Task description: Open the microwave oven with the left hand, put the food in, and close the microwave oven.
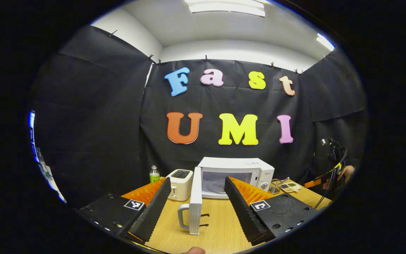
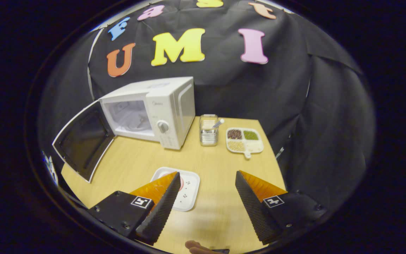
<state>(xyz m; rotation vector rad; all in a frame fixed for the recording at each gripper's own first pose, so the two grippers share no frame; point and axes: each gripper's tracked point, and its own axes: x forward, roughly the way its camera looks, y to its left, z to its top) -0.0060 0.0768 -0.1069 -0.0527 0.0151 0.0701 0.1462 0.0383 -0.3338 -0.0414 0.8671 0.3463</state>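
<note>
The white microwave (image 1: 236, 174) stands at the back of the wooden table with its door (image 1: 195, 201) swung wide open, seen edge-on with the handle toward me. My left gripper (image 1: 198, 180) is open; the door's edge shows between its fingers, and neither finger touches it. In the right gripper view the microwave (image 2: 153, 109) shows an empty cavity, and its door (image 2: 83, 141) hangs open to the left. A white square plate (image 2: 189, 190) with food lies on the table, partly hidden by one finger. My right gripper (image 2: 207, 174) hovers open just right of the plate.
A white toaster (image 1: 180, 183) and a small bottle (image 1: 154, 174) stand left of the microwave. To its right are a glass holder (image 2: 209, 130) and a divided dish of grains (image 2: 244, 140). The table's edge (image 2: 273, 165) runs close on the right.
</note>
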